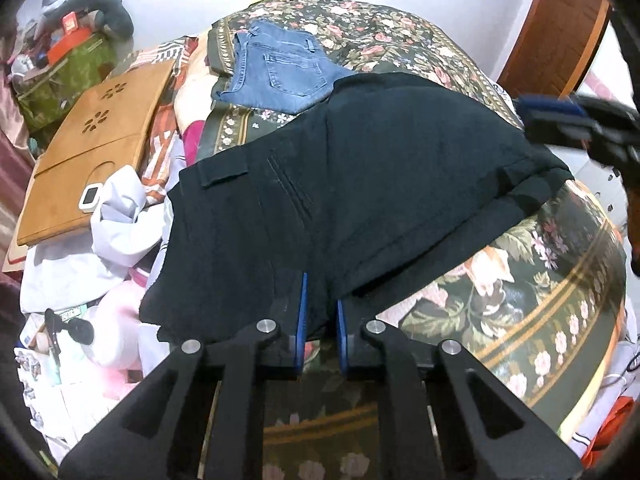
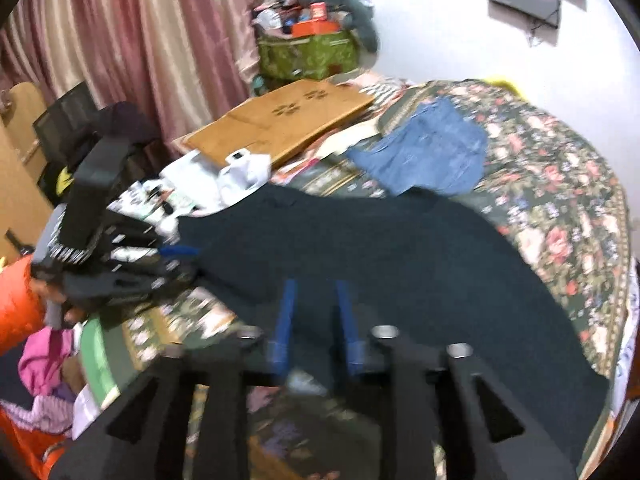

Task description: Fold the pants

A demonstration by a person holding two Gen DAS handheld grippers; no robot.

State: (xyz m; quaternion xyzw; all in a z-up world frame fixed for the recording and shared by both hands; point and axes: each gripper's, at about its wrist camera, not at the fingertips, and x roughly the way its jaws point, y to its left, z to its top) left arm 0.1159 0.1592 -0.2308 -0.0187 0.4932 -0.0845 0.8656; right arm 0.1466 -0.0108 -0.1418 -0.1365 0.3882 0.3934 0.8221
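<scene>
Pants (image 1: pixel 360 184), black and partly folded, lie across the floral bedspread (image 1: pixel 540 280) in the left wrist view, just in front of folded jeans (image 1: pixel 276 72); the left gripper (image 1: pixel 320 320) has its blue pads set narrowly apart with the near edge of the cloth running between them, apparently pinched. Right wrist view is motion-blurred: the right gripper (image 2: pixel 316 320) hovers over the same dark cloth, fingers slightly parted, and whether it grips I cannot tell. If only one layer is caught, lifting could drag the fold open.
</scene>
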